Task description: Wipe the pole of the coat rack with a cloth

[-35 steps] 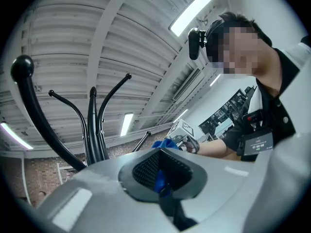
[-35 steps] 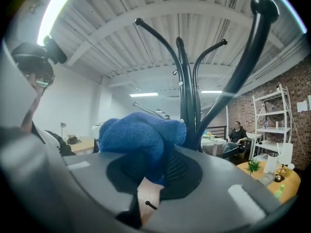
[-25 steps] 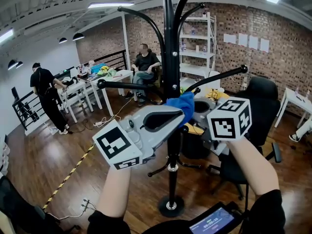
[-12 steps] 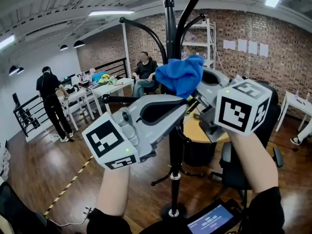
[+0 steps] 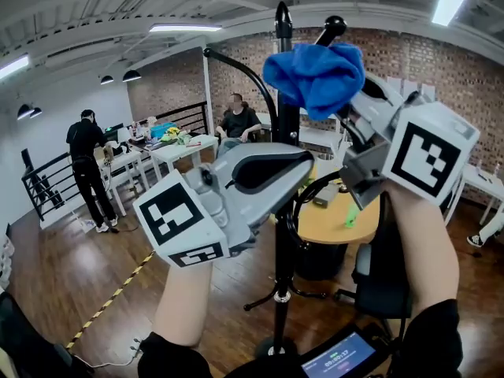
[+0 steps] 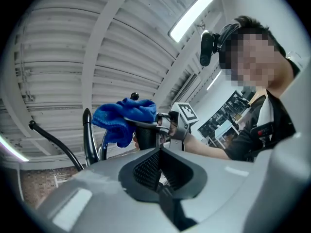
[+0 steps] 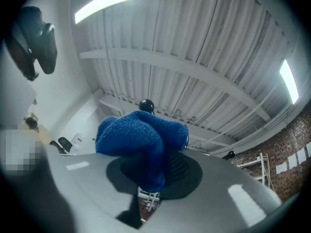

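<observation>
Blue cloth [image 5: 315, 73]: bunched into a soft lump and raised high, level with the top of the coat rack pole [image 5: 280, 211]. In the head view it overlaps the upper pole and a ball-tipped hook arm [image 5: 332, 28]; contact with either cannot be told.
Right gripper [image 5: 340, 99]: clenched on the cloth, which is pinched between the dark pads and spills out above the tips. It is pointed up and to the left, with its marker cube [image 5: 431, 154] nearest the camera.
Left gripper [image 5: 303, 164]: jaws are closed together with nothing held between them. It is held lower than the right gripper, in front of the pole's middle, angled up and to the right.
Pole: black and upright, ending in a tapered tip. Curved black arms are spread from near the top.
Round desk [image 5: 331, 220]: yellow-topped, placed behind the pole; the small items on it cannot be named.
Floor [image 5: 71, 282]: dark wood boards, crossed by a yellow-and-black striped line.
Background: a brick wall [image 5: 472, 101] is seen at the right. One person is standing [image 5: 85, 160] by white desks [image 5: 185, 144] on the left, and another is seated [image 5: 236, 120] farther back.
</observation>
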